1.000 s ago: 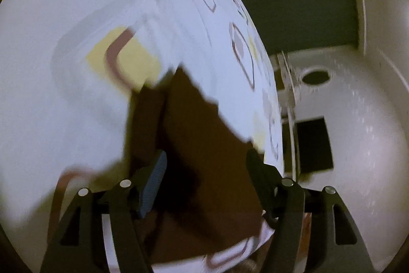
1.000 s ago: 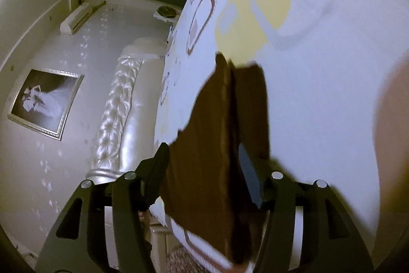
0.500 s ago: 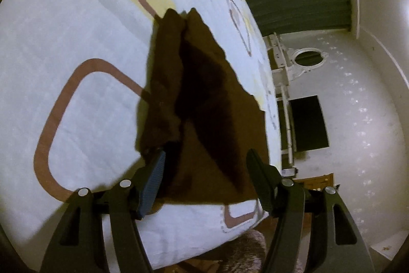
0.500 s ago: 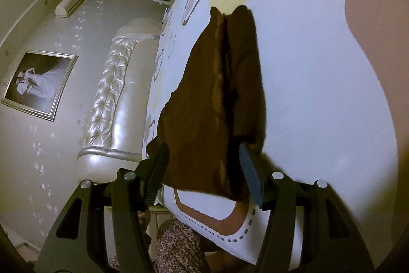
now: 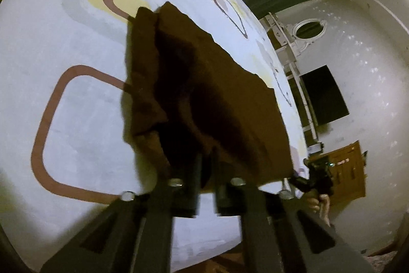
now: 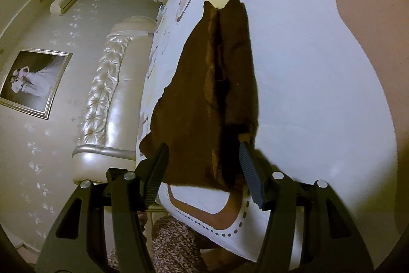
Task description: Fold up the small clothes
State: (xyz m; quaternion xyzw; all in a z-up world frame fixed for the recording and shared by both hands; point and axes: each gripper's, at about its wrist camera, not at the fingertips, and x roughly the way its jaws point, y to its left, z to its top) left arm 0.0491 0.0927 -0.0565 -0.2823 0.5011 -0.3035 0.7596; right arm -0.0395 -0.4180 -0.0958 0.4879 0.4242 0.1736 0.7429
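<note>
The brown garment (image 5: 204, 94) lies partly folded on the patterned bed cover (image 5: 76, 119), near the bed's edge. The left gripper (image 5: 204, 178) has just been closing, and its jaws now pinch the garment's near hem at 6 o'clock, probably to lift that edge for a fold. The right gripper (image 6: 204, 165) stands released, its jaws straddling the near edge without pressing.

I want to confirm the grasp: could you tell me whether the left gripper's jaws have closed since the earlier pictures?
Yes. The left gripper has just closed its jaws inward on the near edge of the brown cloth.
</note>
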